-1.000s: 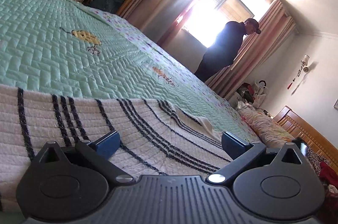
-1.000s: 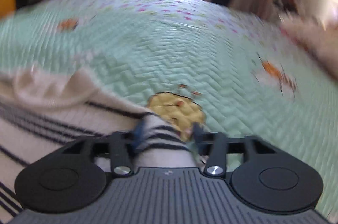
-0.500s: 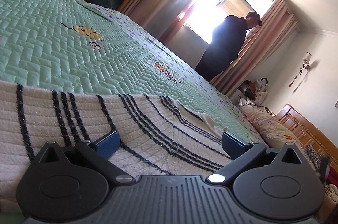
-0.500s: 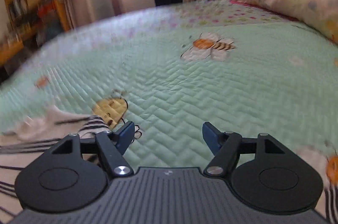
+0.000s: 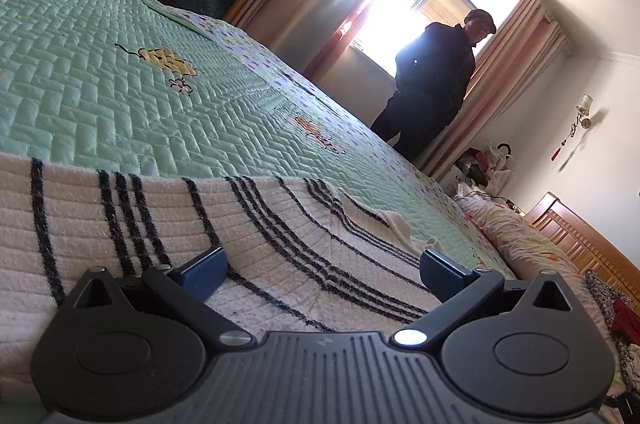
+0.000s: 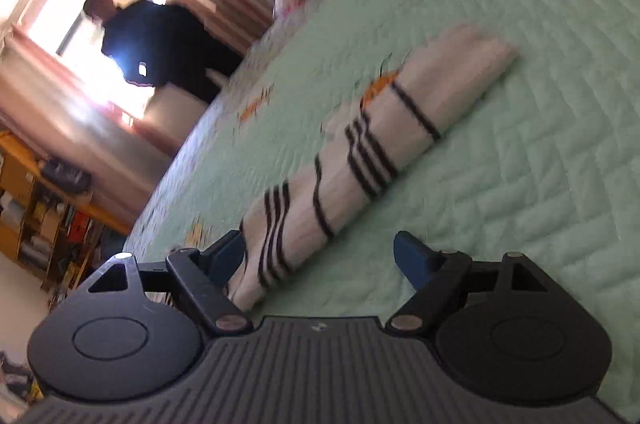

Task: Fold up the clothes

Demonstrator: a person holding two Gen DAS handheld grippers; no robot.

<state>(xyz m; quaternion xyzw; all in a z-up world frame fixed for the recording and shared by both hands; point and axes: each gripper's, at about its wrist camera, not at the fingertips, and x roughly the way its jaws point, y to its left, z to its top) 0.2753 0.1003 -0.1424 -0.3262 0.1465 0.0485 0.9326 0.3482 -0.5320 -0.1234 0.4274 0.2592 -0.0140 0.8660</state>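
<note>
- Lying spread flat across the near part of the mint-green quilted bedspread (image 5: 132, 104): the cream knitted sweater with thin black stripes (image 5: 256, 224), probably laid out this way so its sides and sleeves can be turned in one after another.
- Hovering low over the sweater's body, seemingly to pin the fabric while the other side is handled: the left gripper (image 5: 322, 270), blue fingers (image 5: 202, 270) standing wide apart, gripping nothing, whether brushing the knit or just clear of it not possible to tell.
- Standing well back by the bright window, apart from the work: a person in dark clothes (image 5: 434, 84).
- Stretching away in the blurred right wrist view: the sweater's long striped sleeve (image 6: 380, 144), lying straight on the bedspread (image 6: 540, 164), judged to be the next part needing folding inward.
- Aiming along that sleeve: the right gripper (image 6: 318, 258), fingers (image 6: 412, 258) having just been opening and now spread wide, the sleeve's near end lying between them close to the left finger, pads not pressing on it, nothing held.
</note>
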